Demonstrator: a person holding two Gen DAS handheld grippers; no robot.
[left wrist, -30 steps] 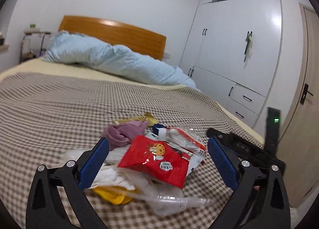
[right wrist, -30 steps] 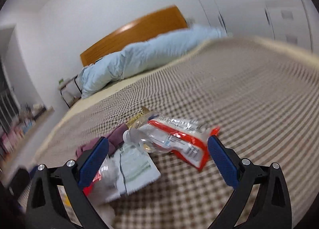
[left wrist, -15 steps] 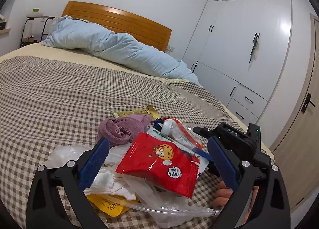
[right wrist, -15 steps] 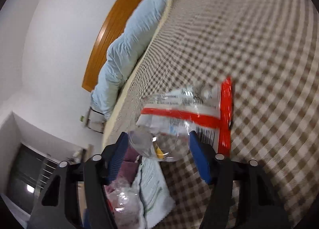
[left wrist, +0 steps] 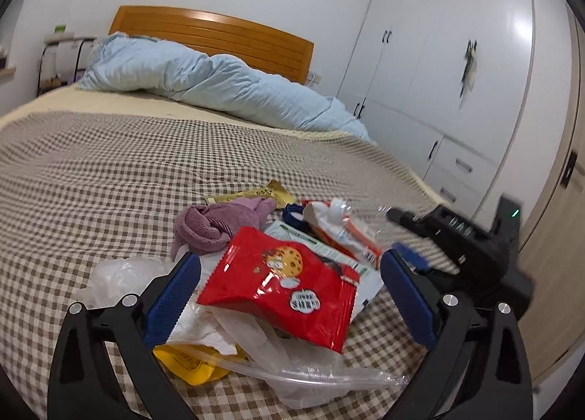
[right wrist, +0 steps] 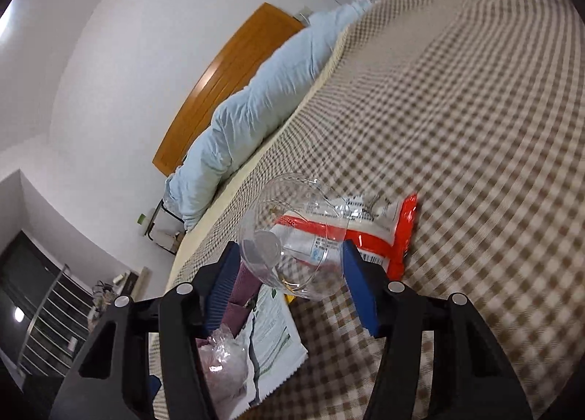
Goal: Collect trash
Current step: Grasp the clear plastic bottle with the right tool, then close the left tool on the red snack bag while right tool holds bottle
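Trash pile is lying on the checked bedspread (left wrist: 109,171), a red cookie bag (left wrist: 281,281) on top. Left gripper (left wrist: 289,292) is hovering wide open around the bag. Behind the bag: purple cloth (left wrist: 212,226), gold wrapper (left wrist: 252,195); under it: clear plastic, yellow packet (left wrist: 190,365). Right gripper (right wrist: 289,273) is closing on a clear bottle (right wrist: 289,233), a red-white wrapper (right wrist: 369,229) just behind.

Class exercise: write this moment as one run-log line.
left gripper: open over red cookie packet | right gripper: closing on clear plastic cup | trash pile: on checked bedspread
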